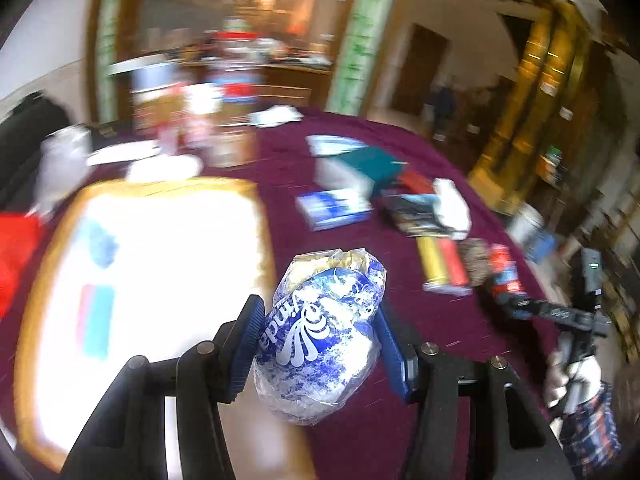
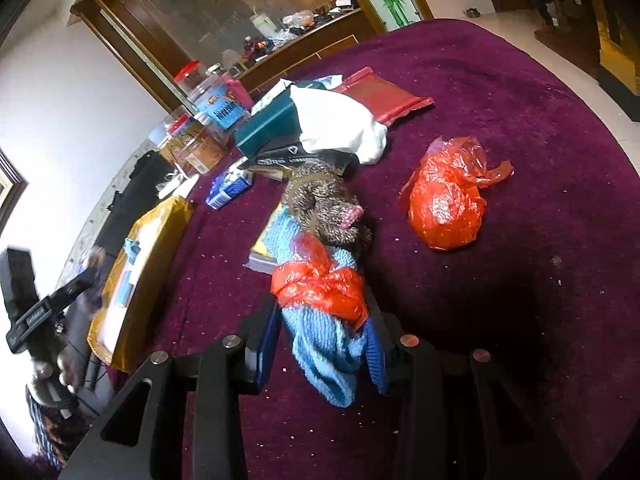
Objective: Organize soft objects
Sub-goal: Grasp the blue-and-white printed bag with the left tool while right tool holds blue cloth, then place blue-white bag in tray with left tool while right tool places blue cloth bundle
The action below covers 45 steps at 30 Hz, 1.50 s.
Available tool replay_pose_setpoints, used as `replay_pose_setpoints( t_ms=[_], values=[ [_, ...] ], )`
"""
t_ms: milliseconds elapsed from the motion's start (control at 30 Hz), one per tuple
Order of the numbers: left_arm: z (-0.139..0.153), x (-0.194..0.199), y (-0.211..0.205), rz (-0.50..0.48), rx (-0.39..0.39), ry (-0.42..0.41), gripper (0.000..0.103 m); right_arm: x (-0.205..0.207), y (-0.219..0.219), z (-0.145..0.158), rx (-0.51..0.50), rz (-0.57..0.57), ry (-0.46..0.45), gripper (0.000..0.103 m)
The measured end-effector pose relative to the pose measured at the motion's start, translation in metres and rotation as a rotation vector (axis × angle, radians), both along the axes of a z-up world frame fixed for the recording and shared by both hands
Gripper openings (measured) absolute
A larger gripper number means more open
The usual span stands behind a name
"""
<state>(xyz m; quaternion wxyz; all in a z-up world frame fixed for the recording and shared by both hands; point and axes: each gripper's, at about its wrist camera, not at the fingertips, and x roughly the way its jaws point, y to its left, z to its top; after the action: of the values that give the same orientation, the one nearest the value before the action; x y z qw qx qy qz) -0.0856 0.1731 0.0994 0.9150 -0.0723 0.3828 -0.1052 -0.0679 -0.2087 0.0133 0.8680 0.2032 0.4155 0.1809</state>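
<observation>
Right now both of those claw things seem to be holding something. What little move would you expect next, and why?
Probably the left gripper carries its blue-and-white foil bag on over the gold-rimmed tray and lowers it there. The bag is pinched and off the cloth, the tray lies just beside it, and the right gripper is busy gripping a blue knit.

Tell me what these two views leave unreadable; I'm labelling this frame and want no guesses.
- Left wrist view: the jars and boxes at the table's far side are smeared by motion blur; no labels readable.
- Left wrist view: the blue-and-white bag in the left gripper hides its contents; its print is cut short.
- Right wrist view: the red plastic bag is opaque; contents unknown.
- Right wrist view: the right gripper covers the blue knit's lower end.
</observation>
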Motion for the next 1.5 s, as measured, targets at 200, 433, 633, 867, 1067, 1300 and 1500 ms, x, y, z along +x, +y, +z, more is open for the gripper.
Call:
replay_pose_setpoints(
  t_ms=[200,433,633,867,1067,1300,1500],
  values=[
    [-0.029,-0.027,0.091,0.251,0.077,0.083,0.058,0.004,0.004,-0.004,-0.052,-0.019,0.033,0.038],
    [-0.058,-0.020,0.134,0.371,0.179,0.166,0.059,0.003,0.007,-0.002,-0.117,-0.045,0.038,0.037],
    [-0.072,-0.002,0.129,0.364,0.297,0.175,0.070,-0.010,0.022,0.024,-0.184,-0.040,0.008,0.036],
    [-0.050,-0.033,0.140,0.384,0.162,0.068,0.074,-0.016,0.080,0.071,-0.168,0.082,-0.053,0.036],
    [-0.016,-0.085,0.145,0.437,0.033,-0.113,0.081,-0.007,0.183,0.083,-0.129,0.294,-0.040,0.036],
    [-0.005,-0.134,0.138,0.495,-0.018,-0.228,0.092,0.004,0.305,0.066,-0.171,0.480,0.010,0.036],
    [-0.015,-0.138,0.141,0.496,-0.026,-0.205,0.092,0.020,0.363,0.038,-0.287,0.501,0.059,0.036]
  ],
)
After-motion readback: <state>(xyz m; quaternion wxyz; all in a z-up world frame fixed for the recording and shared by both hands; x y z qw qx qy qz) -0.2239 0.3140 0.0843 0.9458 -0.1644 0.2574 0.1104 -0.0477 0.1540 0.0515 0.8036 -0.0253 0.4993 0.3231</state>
